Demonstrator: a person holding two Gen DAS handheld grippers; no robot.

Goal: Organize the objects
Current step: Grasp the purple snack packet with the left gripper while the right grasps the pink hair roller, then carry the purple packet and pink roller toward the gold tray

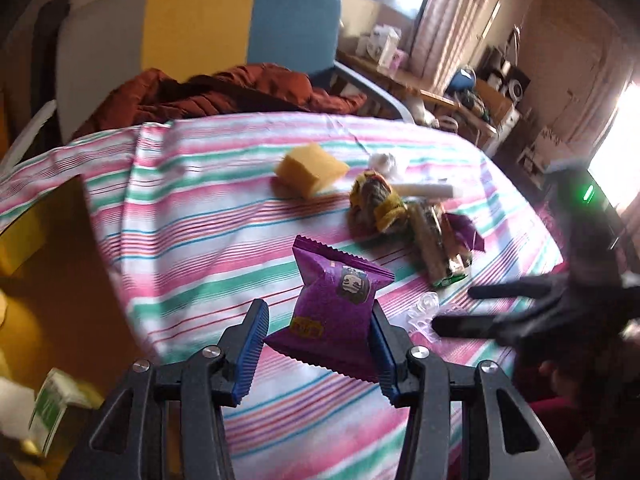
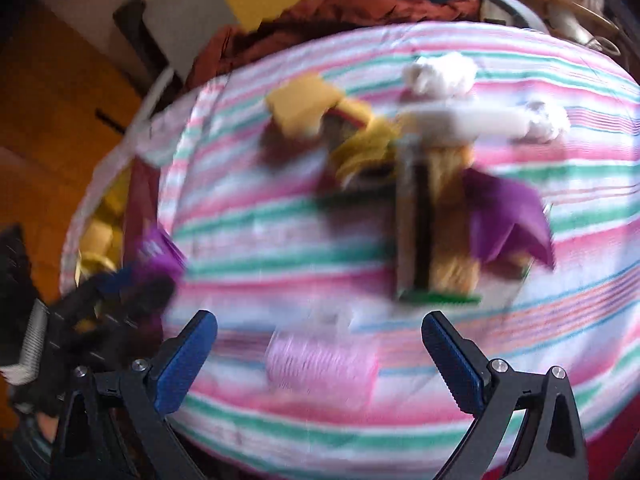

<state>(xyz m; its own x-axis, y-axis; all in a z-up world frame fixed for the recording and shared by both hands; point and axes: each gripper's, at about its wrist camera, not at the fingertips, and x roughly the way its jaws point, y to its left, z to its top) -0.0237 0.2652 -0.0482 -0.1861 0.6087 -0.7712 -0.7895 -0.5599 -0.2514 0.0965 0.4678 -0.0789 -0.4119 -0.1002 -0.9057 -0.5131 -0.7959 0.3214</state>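
My left gripper (image 1: 318, 320) is shut on a purple snack packet (image 1: 336, 300) and holds it above the striped cloth (image 1: 200, 220). In the right wrist view the left gripper (image 2: 132, 284) and its packet (image 2: 160, 252) show blurred at the left, near the cloth's edge. My right gripper (image 2: 320, 324) is open over a pinkish ridged item (image 2: 320, 364) on the cloth and does not touch it. From the left wrist view the right gripper (image 1: 492, 308) is a dark blur beside a clear plastic piece (image 1: 424, 312).
A yellow sponge (image 1: 310, 170), white tissue (image 1: 384, 160), a white tube (image 1: 424, 190), wrapped snacks (image 1: 436, 248) and another purple packet (image 2: 508, 220) lie mid-cloth. A cardboard box (image 1: 60, 260) stands at the left. A rust jacket (image 1: 224, 92) lies on the chair behind.
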